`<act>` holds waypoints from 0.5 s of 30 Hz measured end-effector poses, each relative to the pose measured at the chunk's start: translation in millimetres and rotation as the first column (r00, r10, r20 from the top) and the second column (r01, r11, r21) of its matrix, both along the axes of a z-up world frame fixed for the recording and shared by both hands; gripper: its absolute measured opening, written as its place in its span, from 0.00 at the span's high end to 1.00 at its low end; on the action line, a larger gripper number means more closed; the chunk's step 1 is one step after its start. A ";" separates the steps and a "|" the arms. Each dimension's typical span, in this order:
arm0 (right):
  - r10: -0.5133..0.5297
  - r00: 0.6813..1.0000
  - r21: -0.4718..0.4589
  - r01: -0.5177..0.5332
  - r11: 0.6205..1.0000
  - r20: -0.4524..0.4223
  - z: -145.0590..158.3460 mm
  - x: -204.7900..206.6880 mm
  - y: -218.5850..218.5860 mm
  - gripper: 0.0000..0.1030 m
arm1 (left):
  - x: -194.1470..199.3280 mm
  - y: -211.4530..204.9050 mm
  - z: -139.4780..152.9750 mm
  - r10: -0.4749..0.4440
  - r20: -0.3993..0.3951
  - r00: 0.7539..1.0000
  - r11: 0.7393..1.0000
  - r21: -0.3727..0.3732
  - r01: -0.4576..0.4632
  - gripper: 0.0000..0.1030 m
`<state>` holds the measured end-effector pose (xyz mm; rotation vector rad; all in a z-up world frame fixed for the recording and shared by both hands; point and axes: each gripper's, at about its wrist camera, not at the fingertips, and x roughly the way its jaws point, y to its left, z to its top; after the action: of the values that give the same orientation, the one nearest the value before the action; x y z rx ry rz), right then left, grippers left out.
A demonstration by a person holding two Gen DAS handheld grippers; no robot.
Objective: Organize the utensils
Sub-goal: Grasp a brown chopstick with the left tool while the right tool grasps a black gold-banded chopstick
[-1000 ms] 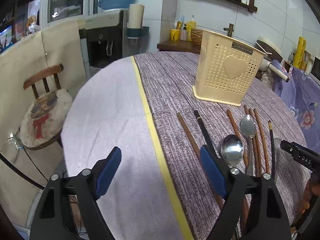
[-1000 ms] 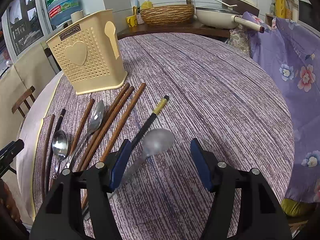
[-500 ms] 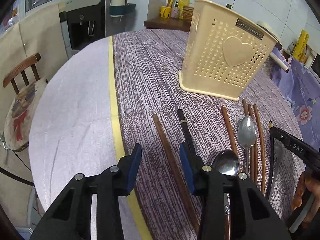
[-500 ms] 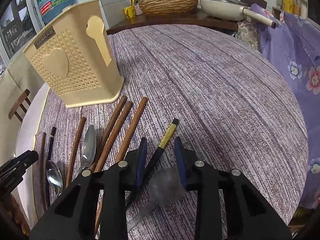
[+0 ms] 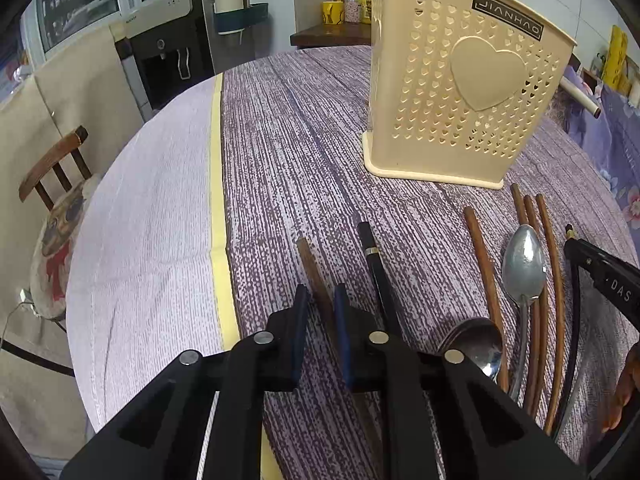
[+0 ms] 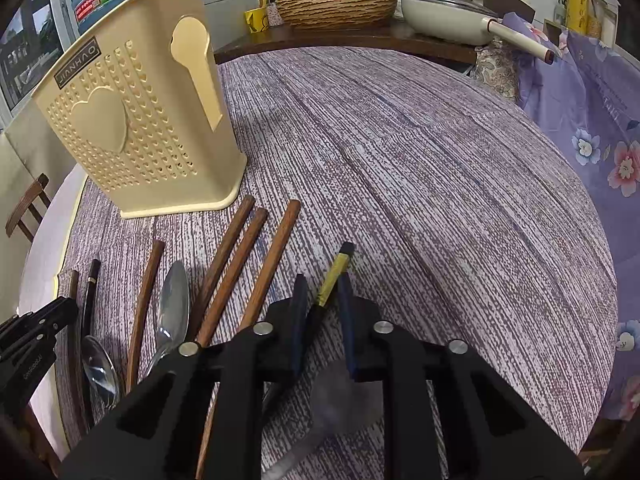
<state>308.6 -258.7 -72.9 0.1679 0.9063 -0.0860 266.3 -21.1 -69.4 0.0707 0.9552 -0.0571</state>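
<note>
Left gripper (image 5: 320,300): jaws just narrowed from wide spread to a pinch on the leftmost brown chopstick (image 5: 310,268), which was lying clear between open pads a moment earlier; stick still flat on the tablecloth (image 5: 304,152).

Right gripper (image 6: 323,298): jaws likewise just drawn in — now closed on the black, gold-banded chopstick (image 6: 338,266) at the right end of the row, just past its gold band; a blurred spoon (image 6: 340,392) lying under the gripper body.

Both views closer to the table than before, the cream holder (image 5: 464,92) larger and at the far side, upright, well apart from both gripped sticks.

Left on the cloth between the grippers — more brown sticks, a black stick (image 5: 376,268), two spoons (image 5: 524,268).

Judged stage: grasp made on both sides, lift and carry to the holder still ahead; nothing seen in the holder yet.
</note>
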 end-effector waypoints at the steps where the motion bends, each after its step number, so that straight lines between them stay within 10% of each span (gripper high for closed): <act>1: 0.000 1.000 0.008 0.000 1.000 0.000 -0.7 1.4 -0.4 0.85 | 1.3 0.1 0.0 0.000 -0.001 1.000 1.000 0.001 0.000 0.89; 15: -0.004 1.000 0.103 0.005 0.995 -0.004 -3.4 22.0 -5.4 0.90 | 15.0 0.5 0.5 0.023 -0.024 0.999 0.999 -0.048 -0.024 0.91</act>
<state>330.6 -264.2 -76.3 0.2660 0.9151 -0.0434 281.3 -20.6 -68.9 0.0140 0.9770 -0.0592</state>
